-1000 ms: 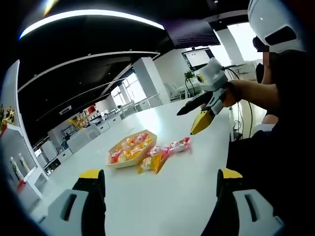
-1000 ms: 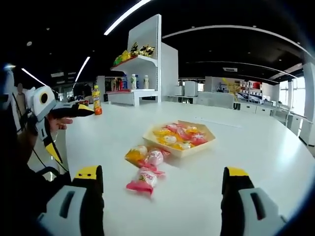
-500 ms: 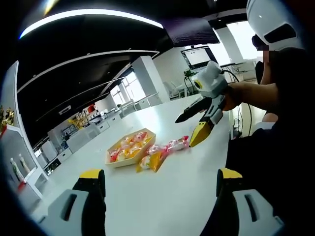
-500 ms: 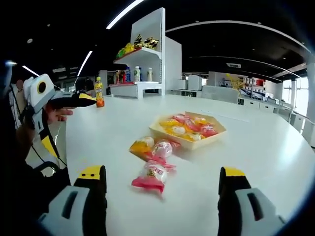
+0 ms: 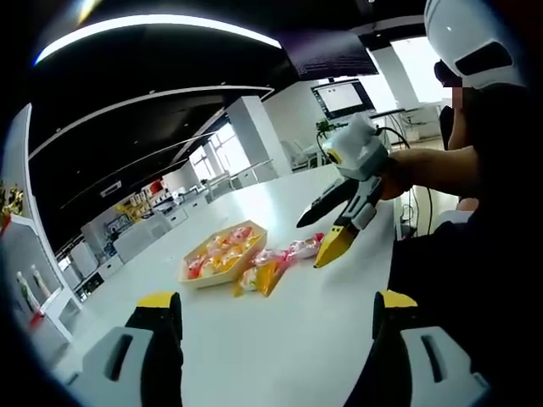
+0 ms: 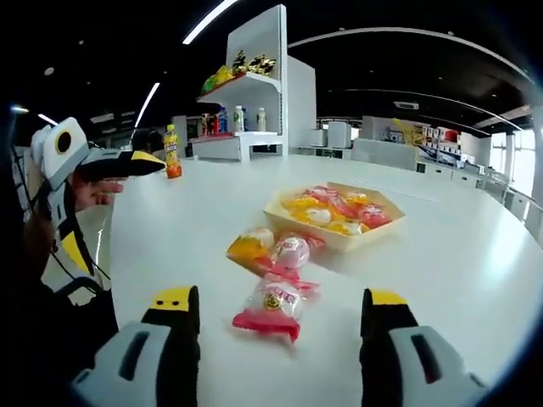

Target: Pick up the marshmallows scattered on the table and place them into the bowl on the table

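Several wrapped marshmallows lie on the white table next to a shallow tan bowl that holds more. A yellow one and a pink one sit close to the bowl. The nearest pink one lies between the open jaws of my right gripper, untouched. In the left gripper view the right gripper reaches down over the pink marshmallow, beside the yellow one and the bowl. My left gripper hangs open, short of the sweets.
A white shelf unit with bottles and snacks stands at the table's far side, an orange bottle beside it. A person's dark sleeve fills the right of the left gripper view. Bare tabletop surrounds the bowl.
My right gripper has come down and forward to the nearest pink marshmallow, which now lies between its slightly narrowed jaws. The left gripper has stayed put.
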Tool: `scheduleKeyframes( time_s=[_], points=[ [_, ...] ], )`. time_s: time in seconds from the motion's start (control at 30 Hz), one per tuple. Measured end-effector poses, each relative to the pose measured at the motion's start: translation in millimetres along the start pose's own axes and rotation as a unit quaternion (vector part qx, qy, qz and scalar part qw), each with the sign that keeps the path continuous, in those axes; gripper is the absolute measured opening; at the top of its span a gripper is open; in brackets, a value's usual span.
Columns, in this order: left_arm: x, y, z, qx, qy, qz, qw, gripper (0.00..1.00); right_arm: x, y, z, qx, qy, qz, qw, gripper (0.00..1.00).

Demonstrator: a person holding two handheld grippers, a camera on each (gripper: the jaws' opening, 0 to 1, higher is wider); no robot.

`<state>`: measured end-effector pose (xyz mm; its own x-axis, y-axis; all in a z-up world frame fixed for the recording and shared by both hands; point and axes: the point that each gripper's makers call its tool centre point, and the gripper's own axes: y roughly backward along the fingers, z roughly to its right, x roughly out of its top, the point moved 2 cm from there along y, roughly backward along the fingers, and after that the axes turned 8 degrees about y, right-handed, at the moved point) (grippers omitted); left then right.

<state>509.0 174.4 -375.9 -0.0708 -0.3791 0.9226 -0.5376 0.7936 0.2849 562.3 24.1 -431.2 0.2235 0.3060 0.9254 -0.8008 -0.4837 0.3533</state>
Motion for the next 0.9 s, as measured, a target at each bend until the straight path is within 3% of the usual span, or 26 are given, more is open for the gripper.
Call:
scheduleKeyframes(
  time_s=[0.4,0.9],
  points=[
    [-3.4,-1.8,-3.1,-0.001,0.006,-0.003,1.0,0.91,-8.5,-5.5,4.8,-0.004,0.011,-0.023,0.9997,0.59],
    [-3.0,-4.1,0.3,-0.008,0.009,0.0,0.9999,0.91,-4.6,-5.0,4.5,-0.004,0.026,-0.005,0.9996,0.32]
  ],
)
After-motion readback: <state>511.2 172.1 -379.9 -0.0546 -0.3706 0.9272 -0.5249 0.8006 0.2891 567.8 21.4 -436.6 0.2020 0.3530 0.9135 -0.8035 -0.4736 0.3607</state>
